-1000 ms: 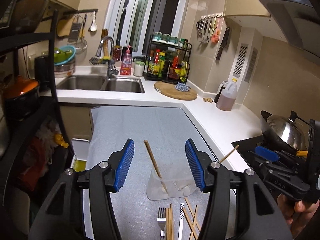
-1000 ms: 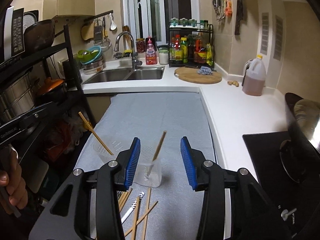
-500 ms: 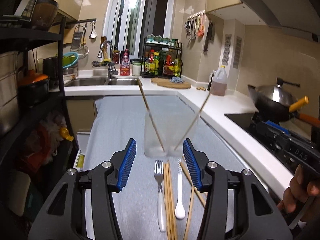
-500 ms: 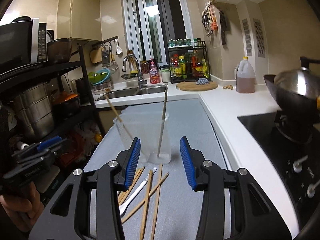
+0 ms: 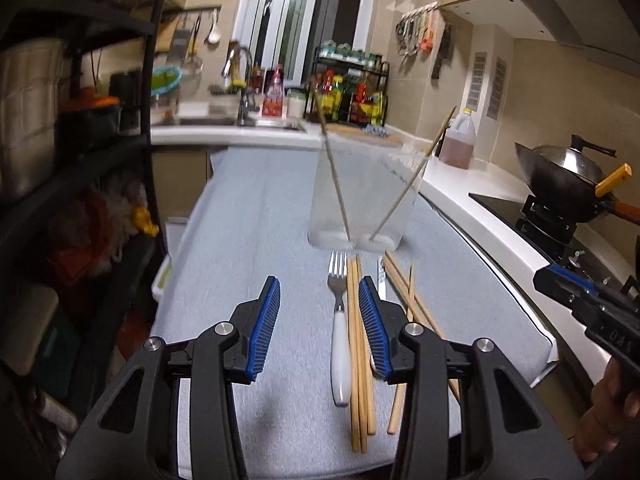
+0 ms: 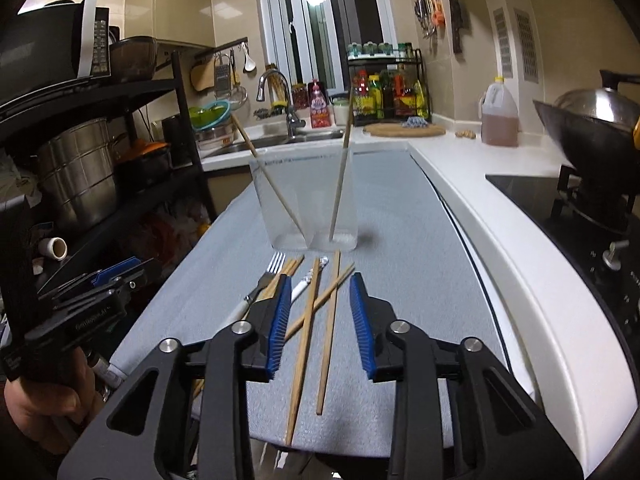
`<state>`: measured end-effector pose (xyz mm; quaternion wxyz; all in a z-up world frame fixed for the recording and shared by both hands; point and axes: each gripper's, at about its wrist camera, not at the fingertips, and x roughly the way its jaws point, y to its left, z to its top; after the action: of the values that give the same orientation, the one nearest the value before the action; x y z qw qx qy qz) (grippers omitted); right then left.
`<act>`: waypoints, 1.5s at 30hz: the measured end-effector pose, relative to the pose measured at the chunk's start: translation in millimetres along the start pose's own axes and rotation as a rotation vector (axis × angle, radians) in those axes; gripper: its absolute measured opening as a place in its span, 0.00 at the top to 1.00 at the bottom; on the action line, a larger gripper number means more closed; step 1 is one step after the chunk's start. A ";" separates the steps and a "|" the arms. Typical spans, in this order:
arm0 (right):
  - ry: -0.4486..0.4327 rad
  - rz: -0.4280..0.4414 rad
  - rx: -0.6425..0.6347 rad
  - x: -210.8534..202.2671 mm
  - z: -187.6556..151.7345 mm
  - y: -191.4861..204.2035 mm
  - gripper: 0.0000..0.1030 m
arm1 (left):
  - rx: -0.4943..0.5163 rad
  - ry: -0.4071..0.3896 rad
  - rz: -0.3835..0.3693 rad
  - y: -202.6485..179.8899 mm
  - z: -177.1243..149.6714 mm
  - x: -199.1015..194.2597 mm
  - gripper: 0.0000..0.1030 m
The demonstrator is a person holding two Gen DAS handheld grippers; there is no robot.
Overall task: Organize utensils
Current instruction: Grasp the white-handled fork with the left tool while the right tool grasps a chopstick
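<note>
- Utensils are seen laid loose on a grey textured mat just in front of a clear plastic two-compartment holder: a white-handled metal fork, a bundle of light wooden chopsticks touching its right side, and further chopsticks crossed to the right.
- A white-handled utensil with a patterned tip is partly hidden among the crossed sticks — its kind cannot be told.
- Two single wooden chopsticks are stood in the holder, one in each compartment, leaning apart towards opposite walls.
- The left gripper is held low above the mat, its blue-padded fingers spread wide with nothing between them; the fork and the chopstick bundle are seen through the gap, beneath the right-hand pad.
- The right gripper is likewise spread wide and empty — two crossed chopsticks lie on the mat below its gap.
- A white countertop is seen running beside the mat, with a black hob and a lidded dark wok beyond.
</note>
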<state>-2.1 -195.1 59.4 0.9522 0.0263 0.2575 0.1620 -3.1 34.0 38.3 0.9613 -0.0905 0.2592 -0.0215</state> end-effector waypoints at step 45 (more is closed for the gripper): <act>0.290 -0.060 -0.071 68.9 -70.1 8.3 0.95 | 0.020 0.254 0.020 -6.0 -55.0 51.1 0.83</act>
<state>16.6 -167.3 -33.4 0.9099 -0.0386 0.3871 0.1443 13.6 14.6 -32.6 0.9218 -0.0747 0.3795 -0.0257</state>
